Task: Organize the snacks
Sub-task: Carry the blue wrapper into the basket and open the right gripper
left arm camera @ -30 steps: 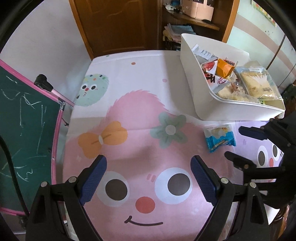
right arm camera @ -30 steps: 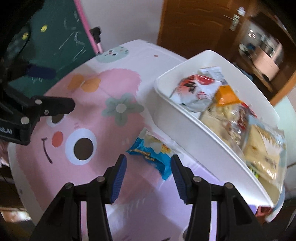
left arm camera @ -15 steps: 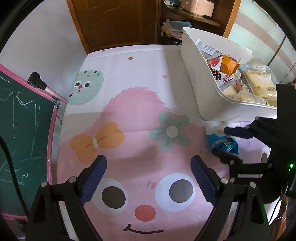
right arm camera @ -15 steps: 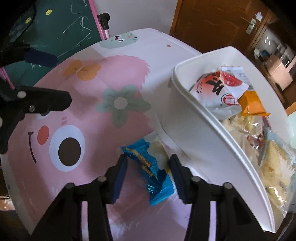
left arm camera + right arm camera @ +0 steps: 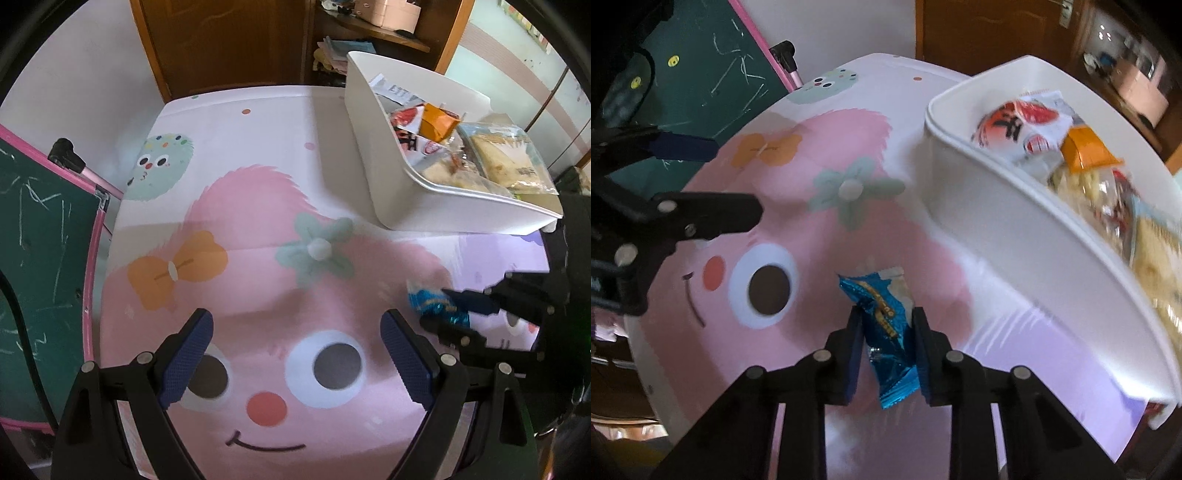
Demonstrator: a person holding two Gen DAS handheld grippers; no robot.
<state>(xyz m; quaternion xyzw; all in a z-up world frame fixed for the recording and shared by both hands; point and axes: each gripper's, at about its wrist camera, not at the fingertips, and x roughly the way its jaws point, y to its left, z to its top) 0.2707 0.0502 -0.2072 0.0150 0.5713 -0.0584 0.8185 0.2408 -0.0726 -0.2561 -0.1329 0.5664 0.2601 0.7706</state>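
A small blue snack packet [image 5: 884,317] sits between the pads of my right gripper [image 5: 886,315], whose jaws are closing and press on its sides just above the pink cartoon tablecloth [image 5: 820,236]. In the left wrist view the same blue packet [image 5: 430,304] shows at the right, pinched by the right gripper [image 5: 448,308]. A white bin [image 5: 1034,236] holding several snack bags stands to the right of it. My left gripper [image 5: 295,354] hovers open over the cartoon face with nothing between its fingers.
A green chalkboard with a pink frame [image 5: 40,258] stands at the table's left edge. A brown wooden door [image 5: 221,40] and a shelf with papers [image 5: 343,48] lie behind the table. The white bin [image 5: 373,155] fills the far right corner.
My right gripper came down around the blue packet and its jaws narrowed onto it; the packet has turned on end and shifted left, away from the bin. The left gripper stays open in place.
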